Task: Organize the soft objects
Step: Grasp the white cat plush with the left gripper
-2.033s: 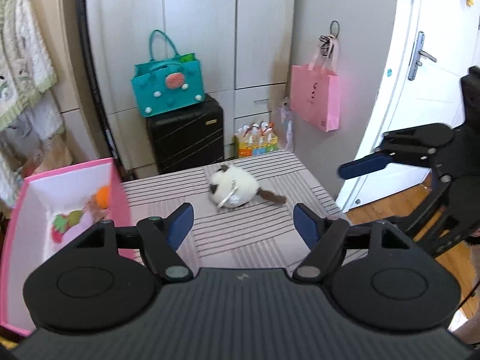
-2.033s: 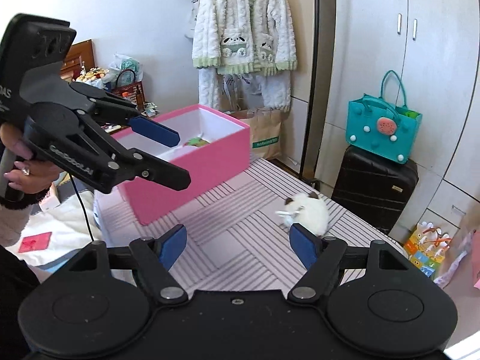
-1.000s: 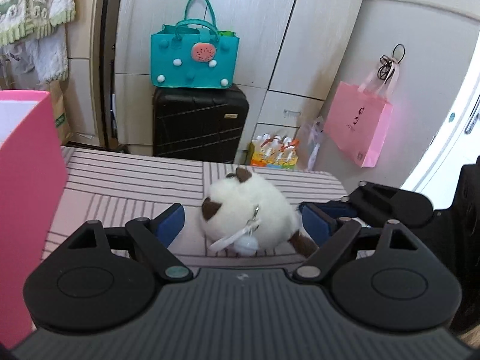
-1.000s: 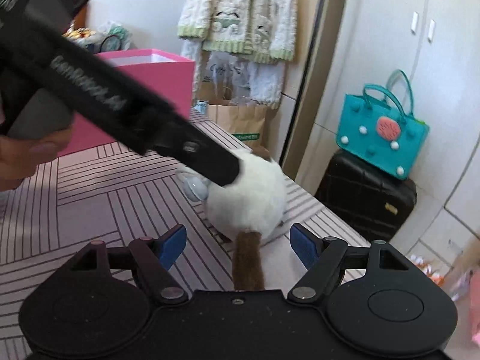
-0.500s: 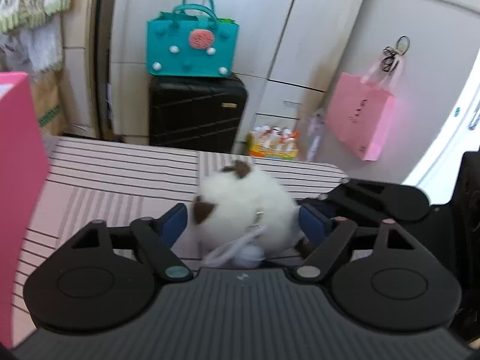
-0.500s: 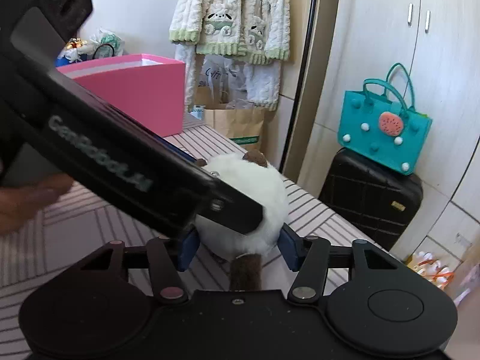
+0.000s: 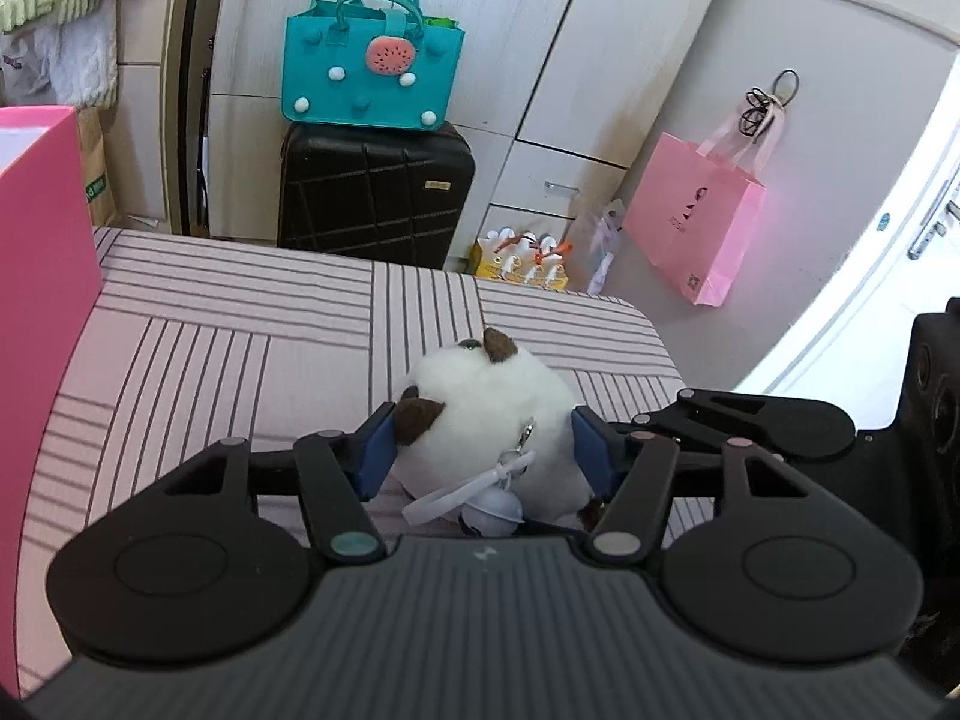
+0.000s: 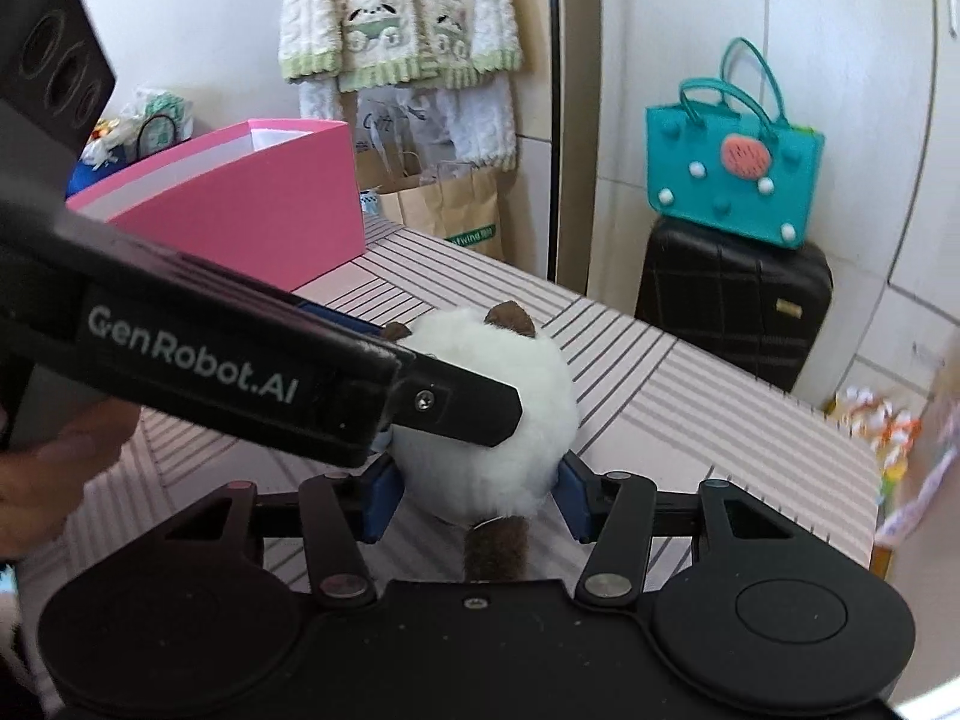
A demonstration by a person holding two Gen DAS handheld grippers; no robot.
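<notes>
A white plush cat [image 7: 492,402] with brown ears and tail, a bell and a clip, lies on the striped table [image 7: 210,360]. My left gripper [image 7: 483,456] has its jaws closing; both blue pads touch the cat, one at the brown ear and one on the white flank. In the right wrist view the cat [image 8: 480,396] sits between the pads of my right gripper [image 8: 474,498], which press on its sides above the tail. The left gripper's black finger [image 8: 468,408] crosses in front of the cat. A pink box [image 8: 240,198] stands at the table's far left.
Behind the table a teal handbag [image 7: 372,78] rests on a black suitcase [image 7: 372,198]. A pink paper bag [image 7: 696,228] hangs on the wall to the right. The table's far edge [image 7: 570,300] runs close behind the cat. A hand [image 8: 54,480] holds the left gripper.
Both grippers came in from apart to the cat. Their jaws narrowed from wide open until the pads touch its fur. The cat lies in the same place.
</notes>
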